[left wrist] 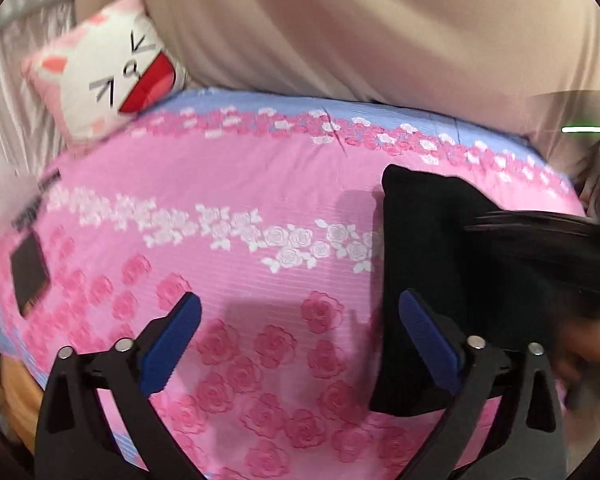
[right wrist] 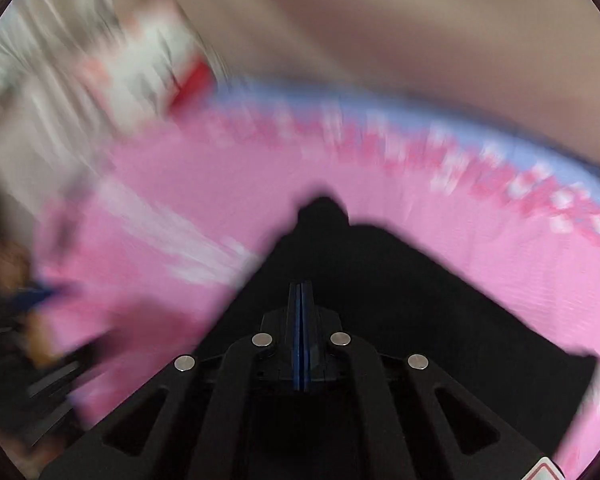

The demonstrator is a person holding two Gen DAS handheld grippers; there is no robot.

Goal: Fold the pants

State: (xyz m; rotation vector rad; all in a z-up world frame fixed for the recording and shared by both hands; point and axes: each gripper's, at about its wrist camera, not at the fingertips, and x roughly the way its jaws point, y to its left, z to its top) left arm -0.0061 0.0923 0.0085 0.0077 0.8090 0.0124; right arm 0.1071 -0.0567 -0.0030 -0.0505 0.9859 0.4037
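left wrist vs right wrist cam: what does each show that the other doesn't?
Left wrist only: the left gripper wide open over the bedspread, nothing between its jaws, and a dark flat object at the left edge. Right wrist only: the right gripper with jaws together above the black pants; whether cloth is pinched can't be told. Both: pink rose bedspread, pants, cat pillow, beige backdrop.

Bed (left wrist: 228,184) covered by pink sheet printed with roses: dark pink blooms near the camera, a white band across the middle, a pink-and-white band along the lilac far edge. Black pants (left wrist: 428,248) lie folded on the right part of the sheet, a dark compact stack. Cat-face cushion (left wrist: 108,76), white and pink with a red mouth, sits at the far left corner. Small dark rectangular item (left wrist: 30,276) lies flat near the left edge; what it is cannot be told
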